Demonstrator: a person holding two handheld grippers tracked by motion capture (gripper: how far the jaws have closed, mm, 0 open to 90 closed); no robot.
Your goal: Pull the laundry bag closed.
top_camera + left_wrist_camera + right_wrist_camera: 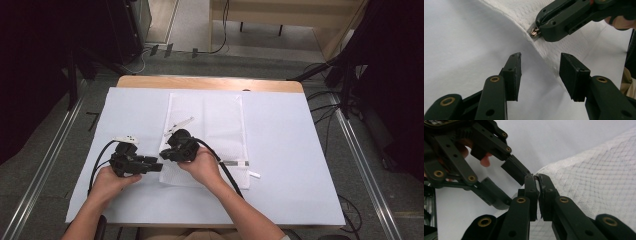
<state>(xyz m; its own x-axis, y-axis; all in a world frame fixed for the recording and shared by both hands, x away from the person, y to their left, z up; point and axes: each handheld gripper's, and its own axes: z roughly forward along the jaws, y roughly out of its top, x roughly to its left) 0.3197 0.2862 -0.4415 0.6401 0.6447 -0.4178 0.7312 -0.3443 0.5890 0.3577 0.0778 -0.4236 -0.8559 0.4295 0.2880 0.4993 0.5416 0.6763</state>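
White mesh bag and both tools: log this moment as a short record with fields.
surface: table covered with a white sheet
item: white mesh laundry bag with a zipper, lying flat except its near left corner
right tool: shut on the bag's corner, at the small metal zipper end, lifting it off the sheet
left tool: open, jaws apart just below the lifted edge, not touching it
other: white zipper pull tab sticking out at the bag's near right corner

One mesh bag, two tools.
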